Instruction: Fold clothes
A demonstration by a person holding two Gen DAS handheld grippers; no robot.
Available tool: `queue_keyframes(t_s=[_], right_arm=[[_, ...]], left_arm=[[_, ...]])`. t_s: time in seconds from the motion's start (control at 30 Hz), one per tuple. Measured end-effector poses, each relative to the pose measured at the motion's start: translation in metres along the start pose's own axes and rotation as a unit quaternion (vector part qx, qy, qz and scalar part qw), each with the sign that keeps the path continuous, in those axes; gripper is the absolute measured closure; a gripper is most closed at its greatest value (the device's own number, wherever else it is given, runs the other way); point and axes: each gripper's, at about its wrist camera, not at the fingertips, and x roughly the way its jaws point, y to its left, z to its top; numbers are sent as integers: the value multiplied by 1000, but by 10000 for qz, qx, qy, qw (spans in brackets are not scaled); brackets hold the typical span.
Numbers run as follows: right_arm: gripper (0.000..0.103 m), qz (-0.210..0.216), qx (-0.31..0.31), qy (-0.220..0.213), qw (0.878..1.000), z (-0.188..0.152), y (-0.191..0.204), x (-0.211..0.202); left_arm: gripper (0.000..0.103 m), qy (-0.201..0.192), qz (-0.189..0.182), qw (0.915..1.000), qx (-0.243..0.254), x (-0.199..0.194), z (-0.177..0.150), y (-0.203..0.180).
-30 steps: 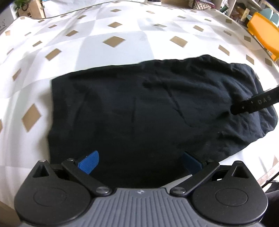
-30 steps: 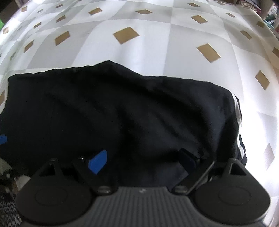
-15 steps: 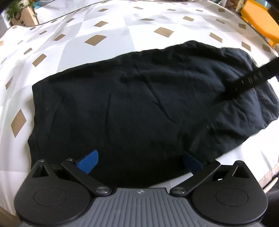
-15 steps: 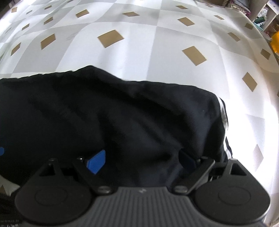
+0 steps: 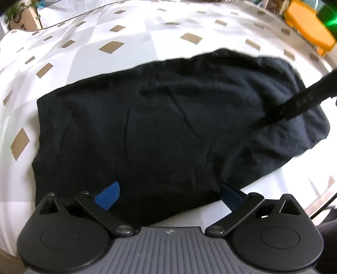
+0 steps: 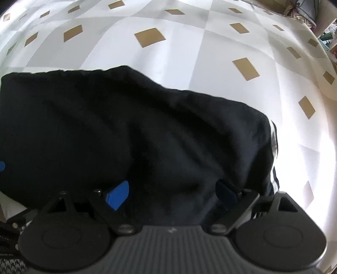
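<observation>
A black garment point(image 5: 164, 126) lies folded and slightly wrinkled on a white cloth with tan diamonds. My left gripper point(image 5: 168, 197) hovers over its near edge, jaws wide apart, blue pads point(image 5: 108, 198) clear of the fabric. A finger of the right gripper point(image 5: 294, 107) reaches in from the right onto the garment's right end. In the right wrist view the same garment point(image 6: 137, 143) fills the lower half. My right gripper point(image 6: 171, 195) stands open above its near edge, blue pads point(image 6: 118, 196) apart with nothing pinched. A white stripe point(image 6: 273, 139) shows at the garment's right edge.
The patterned cloth point(image 5: 130, 44) covers the whole surface beyond the garment. An orange object point(image 5: 309, 38) sits at the far right, and a cardboard box with a plant point(image 5: 23, 16) at the far left. A tip of the left gripper point(image 6: 1, 166) shows at the right view's left edge.
The left wrist view has shifted a little over the garment, whose near right edge now shows bare cloth. Both grippers stay open; the garment lies as before.
</observation>
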Motion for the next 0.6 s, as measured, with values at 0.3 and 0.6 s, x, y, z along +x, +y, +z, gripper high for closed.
queue_keyframes(t_s=[0.3,0.6], right_arm=[[13,-9,63,20,10000,2,-2,3],[9,-111,173,22,9998,2,-4,6]], left_arm=[[3,21,-163,9998,-58,7,23,-26],[0,38,143,9990,421,15,13,-50]])
